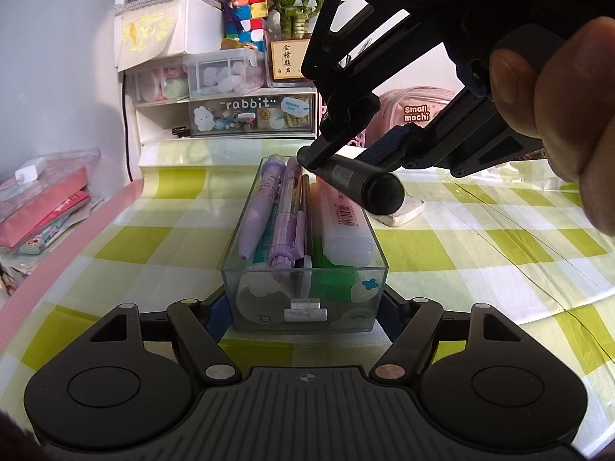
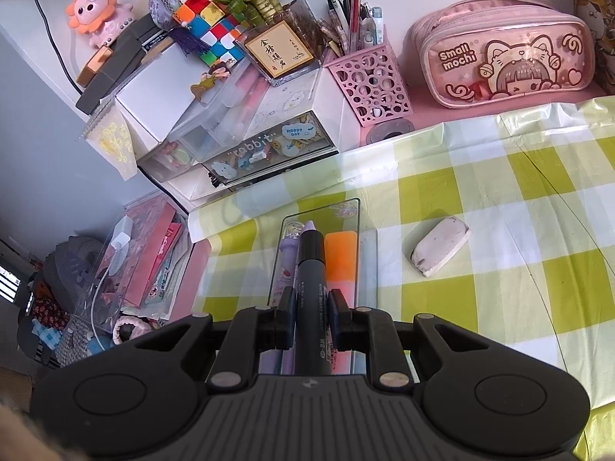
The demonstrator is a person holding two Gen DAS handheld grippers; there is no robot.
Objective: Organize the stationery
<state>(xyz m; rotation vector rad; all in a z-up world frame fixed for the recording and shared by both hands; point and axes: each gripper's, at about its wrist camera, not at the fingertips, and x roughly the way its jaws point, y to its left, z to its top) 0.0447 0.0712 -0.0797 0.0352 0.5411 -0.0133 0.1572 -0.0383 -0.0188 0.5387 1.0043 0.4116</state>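
Observation:
A clear plastic organizer box (image 1: pixel 378 269) sits on the checked tablecloth and holds purple pens (image 1: pixel 286 207) and a white highlighter (image 1: pixel 342 226). My left gripper (image 1: pixel 303 317) is shut on the near end of the box. My right gripper (image 2: pixel 312 317) is shut on a black whiteboard marker (image 2: pixel 313 269) and holds it lengthwise above the box (image 2: pixel 367 265); in the left wrist view the marker (image 1: pixel 361 182) hovers tilted over the far half of the box. A worn white eraser (image 2: pixel 438 251) lies on the cloth to the right of the box.
At the back stand a drawer unit marked "rabbit" (image 2: pixel 253 150), a pink perforated pen cup (image 2: pixel 369 84) and a pink "Small mochi" pencil case (image 2: pixel 503 57). A clear box of pink items (image 1: pixel 42 199) sits off the table's left edge.

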